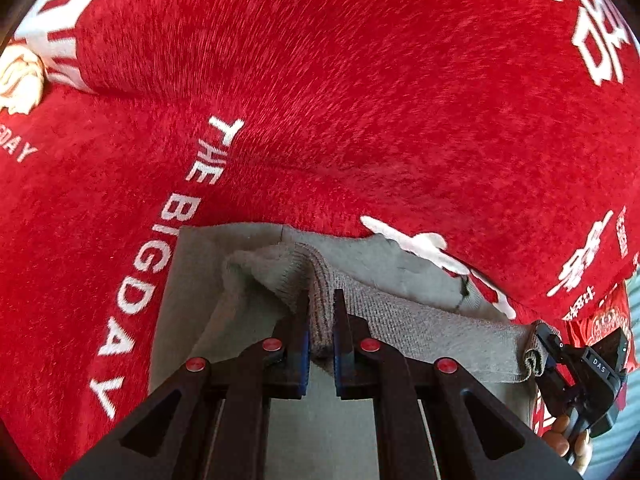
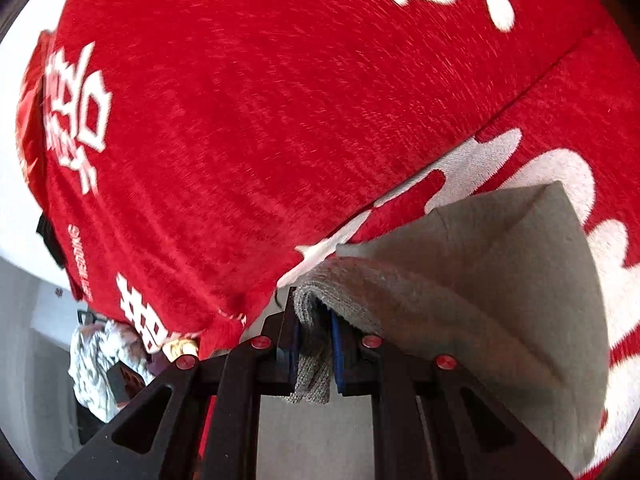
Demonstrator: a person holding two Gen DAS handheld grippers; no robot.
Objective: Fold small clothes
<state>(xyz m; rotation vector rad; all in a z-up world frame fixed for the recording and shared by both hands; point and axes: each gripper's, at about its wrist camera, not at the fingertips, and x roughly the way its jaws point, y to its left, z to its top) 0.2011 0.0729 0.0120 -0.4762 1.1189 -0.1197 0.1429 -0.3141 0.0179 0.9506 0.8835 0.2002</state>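
Left tool [image 1: 321,320] and right tool [image 2: 312,332] each pinch ribbed edge of grey garment [image 1: 420,320] above red blanket [image 1: 320,80].

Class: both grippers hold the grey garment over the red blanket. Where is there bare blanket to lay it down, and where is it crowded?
Free: the wide red blanket beyond the garment, between the "THE BIG DAY" lettering and the white characters. Crowded: the cream bundle at far left, and the clutter off the blanket's edge.
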